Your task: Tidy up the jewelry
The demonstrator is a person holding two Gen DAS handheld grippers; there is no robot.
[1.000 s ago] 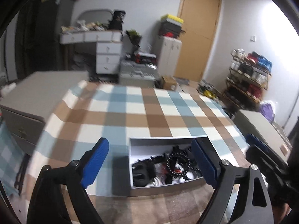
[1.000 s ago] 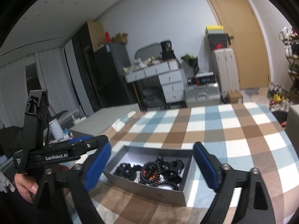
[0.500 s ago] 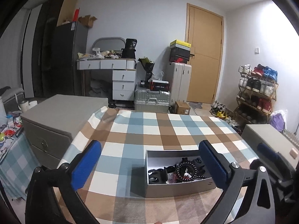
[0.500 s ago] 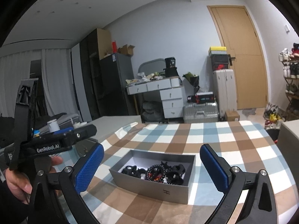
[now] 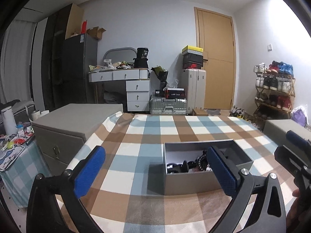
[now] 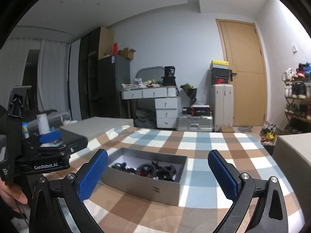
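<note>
A grey open box (image 5: 190, 180) (image 6: 143, 187) sits on the checked tablecloth and holds a tangle of dark bead bracelets (image 6: 147, 169) (image 5: 186, 165). My left gripper (image 5: 155, 170) is open and empty, held above the near side of the box, its right finger over the box's right part. My right gripper (image 6: 157, 171) is open and empty, held back from the box with the box between its fingers. The left gripper's body (image 6: 38, 155) shows at the left of the right wrist view. The right gripper's body (image 5: 295, 155) shows at the right of the left wrist view.
The checked tablecloth (image 5: 155, 132) covers a table. A grey cabinet (image 5: 73, 120) stands at its left, another grey block (image 6: 291, 147) at its right. Behind are a white desk (image 5: 126, 77), suitcases (image 5: 169, 103), a door and a shoe rack (image 5: 274, 89).
Both grippers have pulled back and tilted up, so more of the room and ceiling shows. The box now sits lower and looks nearer in both views. Both stay open.
</note>
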